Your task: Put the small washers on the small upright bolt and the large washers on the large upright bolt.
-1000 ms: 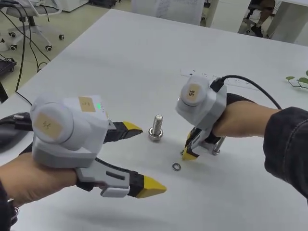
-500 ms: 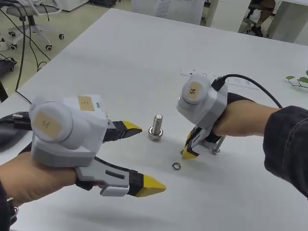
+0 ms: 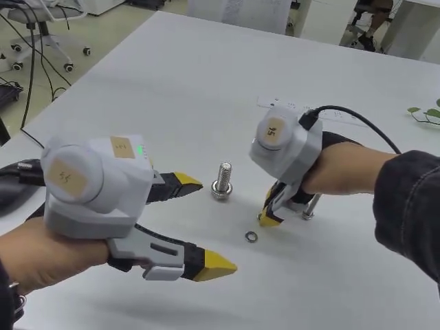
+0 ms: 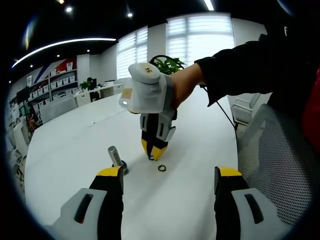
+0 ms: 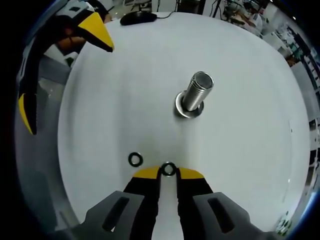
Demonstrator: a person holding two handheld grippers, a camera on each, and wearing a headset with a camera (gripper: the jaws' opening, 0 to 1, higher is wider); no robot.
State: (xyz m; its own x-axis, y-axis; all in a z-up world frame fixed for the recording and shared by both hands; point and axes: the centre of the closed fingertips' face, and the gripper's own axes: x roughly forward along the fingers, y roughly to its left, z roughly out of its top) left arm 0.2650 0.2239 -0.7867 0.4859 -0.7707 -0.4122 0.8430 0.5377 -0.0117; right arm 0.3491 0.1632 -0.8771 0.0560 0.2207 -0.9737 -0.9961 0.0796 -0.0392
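Note:
The large upright bolt (image 3: pixel 222 180) stands mid-table, and it appears again in the right gripper view (image 5: pixel 195 91) and the left gripper view (image 4: pixel 116 156). My right gripper (image 3: pixel 267 218) points down at the table just right of it, shut on a small washer (image 5: pixel 169 168). A second small washer (image 3: pixel 251 236) lies flat close to those tips (image 5: pixel 135 159) (image 4: pixel 162 168). Behind the right hand rises a thin upright bolt (image 3: pixel 310 206), partly hidden. My left gripper (image 3: pixel 201 223) hovers open at the lower left with nothing between its jaws.
The white table (image 3: pixel 206 89) stretches away behind the bolt. A black cable (image 3: pixel 357 120) runs from the right gripper. A white strip (image 3: pixel 330 115) lies on the table beyond the right hand. Office chairs (image 3: pixel 48 27) stand off the table's left edge.

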